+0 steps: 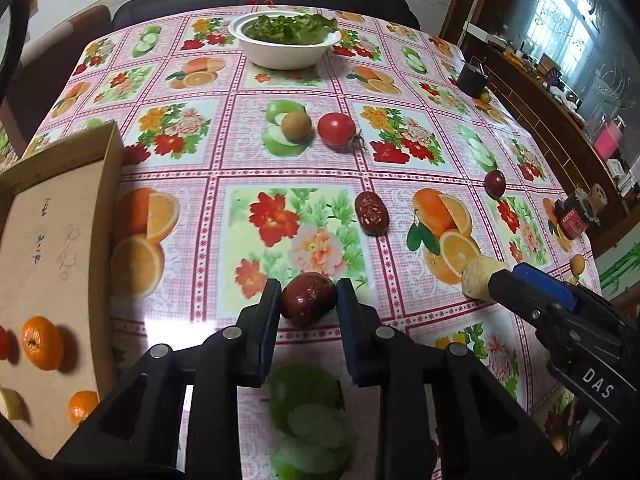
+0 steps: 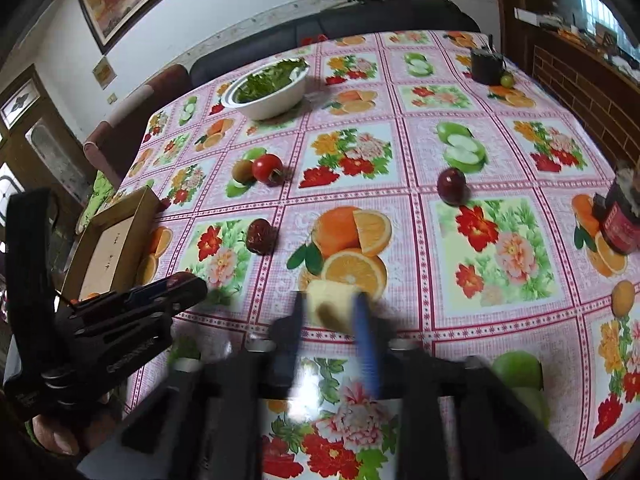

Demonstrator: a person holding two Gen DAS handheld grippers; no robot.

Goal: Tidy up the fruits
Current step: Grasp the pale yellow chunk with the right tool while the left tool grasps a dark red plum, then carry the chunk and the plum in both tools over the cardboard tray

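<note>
My left gripper [image 1: 308,300] is shut on a dark red jujube [image 1: 307,299] just above the fruit-print tablecloth. My right gripper [image 2: 330,312] is shut on a pale yellow fruit chunk [image 2: 329,306]; it also shows in the left wrist view [image 1: 480,278] at the right. The cardboard box [image 1: 52,248] at the left holds two oranges [image 1: 40,342] and a pale chunk [image 1: 12,402]. Loose on the table lie a wrinkled red date [image 1: 371,213], a tomato [image 1: 336,130], a brown kiwi [image 1: 295,124] and a dark plum [image 1: 495,183].
A white bowl of greens [image 1: 286,42] stands at the far side. A black cup [image 1: 472,76] with a green grape [image 1: 485,97] sits far right. A red-labelled jar [image 2: 620,216] and a small orange fruit [image 2: 623,298] are near the right edge.
</note>
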